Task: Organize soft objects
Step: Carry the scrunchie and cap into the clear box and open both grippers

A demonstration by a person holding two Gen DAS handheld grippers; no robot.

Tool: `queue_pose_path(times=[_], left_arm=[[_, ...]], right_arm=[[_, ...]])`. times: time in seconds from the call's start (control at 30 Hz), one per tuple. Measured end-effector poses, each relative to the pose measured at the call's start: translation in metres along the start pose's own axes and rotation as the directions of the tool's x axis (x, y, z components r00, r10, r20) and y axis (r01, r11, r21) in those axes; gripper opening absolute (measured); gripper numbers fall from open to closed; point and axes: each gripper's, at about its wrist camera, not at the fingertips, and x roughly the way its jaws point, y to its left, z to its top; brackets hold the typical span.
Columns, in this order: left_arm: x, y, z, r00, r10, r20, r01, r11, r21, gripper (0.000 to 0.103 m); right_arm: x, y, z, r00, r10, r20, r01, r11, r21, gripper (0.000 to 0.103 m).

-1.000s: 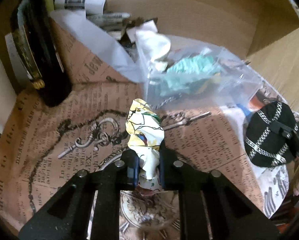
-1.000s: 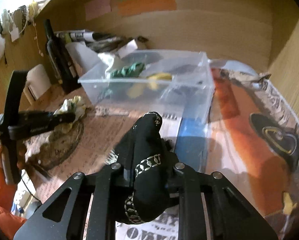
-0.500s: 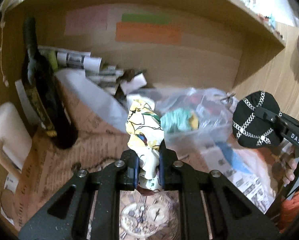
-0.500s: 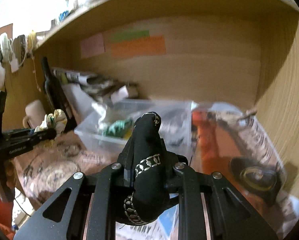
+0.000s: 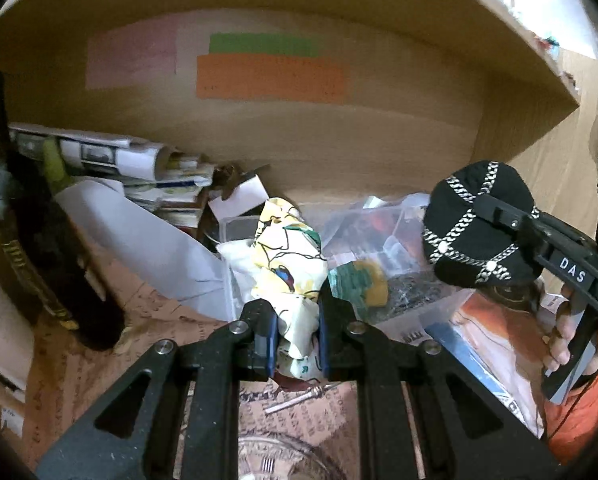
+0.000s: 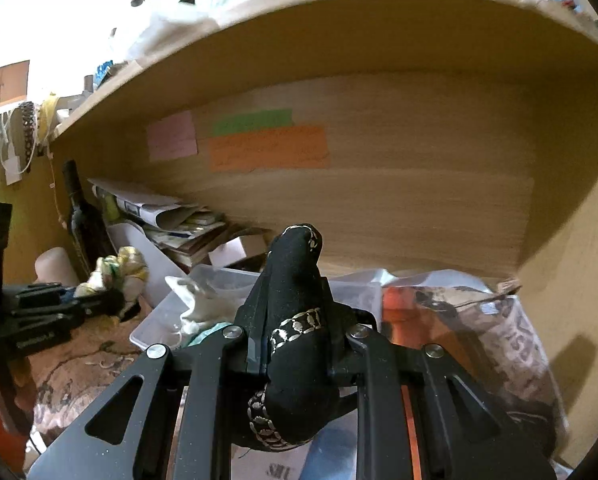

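Above one clear bin [image 5: 411, 300], two grippers, each gripping one cloth.

1. The left gripper [image 5: 295, 344] was matt black plastic, faintly speckled, with bright metal screw heads; it pinched a crumpled printed cloth [image 5: 289, 264], cream with yellow, green and black lines.
2. The right gripper [image 6: 297, 350] had the same matt black plastic finish and clamped a black fabric piece [image 6: 295, 304], soft and matt, crossed by silvery chain-like trim.
3. The clear box [image 6: 215, 284] was transparent, glossy plastic.
4. The shelf wall [image 6: 399, 200] looked like smooth light wood with a dull sheen.
5. The notes [image 5: 271, 76] on it were matt coloured paper.
6. The bottle [image 6: 85, 220] was dark, glossy glass.
7. The table cover [image 5: 111, 356] looked like printed brown paper.
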Motion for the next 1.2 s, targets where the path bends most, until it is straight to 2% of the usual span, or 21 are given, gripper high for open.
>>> queue_pose_path(times=[0.3,0.47,0.53,0.57,0.63,0.7,0.73,0.8,0.97,1.2], left_arm=[[0.053,0.002,0.0,0.994,-0.028,-0.103,0.027,1.0,-0.011,0.015],[0.076,0.004,-0.004,0.989,-0.03,-0.147,0.03,1.0,-0.007,0.015],[0.082,0.002,-0.006,0.986,-0.028,-0.165,0.028,1.0,0.002,0.02],[0.084,0.001,-0.006,0.985,-0.025,-0.17,0.026,1.0,0.006,0.022],[0.085,0.0,-0.008,0.985,-0.016,-0.174,0.019,1.0,0.015,0.038],[0.083,0.0,-0.01,0.986,-0.015,-0.168,0.018,1.0,0.015,0.051],[0.082,0.0,-0.011,0.987,-0.015,-0.16,0.017,1.0,0.014,0.058],[0.078,0.0,-0.011,0.989,-0.015,-0.149,0.018,1.0,0.014,0.061],[0.06,0.0,-0.008,0.992,-0.03,-0.123,0.03,1.0,0.002,0.064],[0.016,-0.006,0.002,1.0,-0.014,-0.009,0.014,1.0,0.021,0.068]], right_arm=[[0.051,0.004,-0.015,0.991,0.047,-0.125,-0.046,0.999,0.01,0.017],[0.065,0.004,-0.024,0.983,0.023,-0.18,-0.024,1.0,-0.003,0.019],[0.069,0.002,-0.027,0.981,-0.004,-0.196,0.002,1.0,-0.009,0.02],[0.071,0.001,-0.028,0.979,-0.02,-0.205,0.018,1.0,-0.012,0.022],[0.075,0.001,-0.03,0.974,-0.04,-0.224,0.037,0.999,-0.018,0.034],[0.077,0.0,-0.033,0.97,-0.054,-0.235,0.05,0.998,-0.023,0.055],[0.078,0.0,-0.033,0.97,-0.059,-0.238,0.053,0.998,-0.029,0.059],[0.078,0.003,-0.034,0.968,-0.062,-0.245,0.052,0.997,-0.049,0.069],[0.067,0.007,-0.03,0.973,-0.085,-0.213,0.069,0.994,-0.082,0.078],[0.032,0.01,-0.012,0.989,-0.105,-0.109,0.094,0.991,-0.095,0.083]])
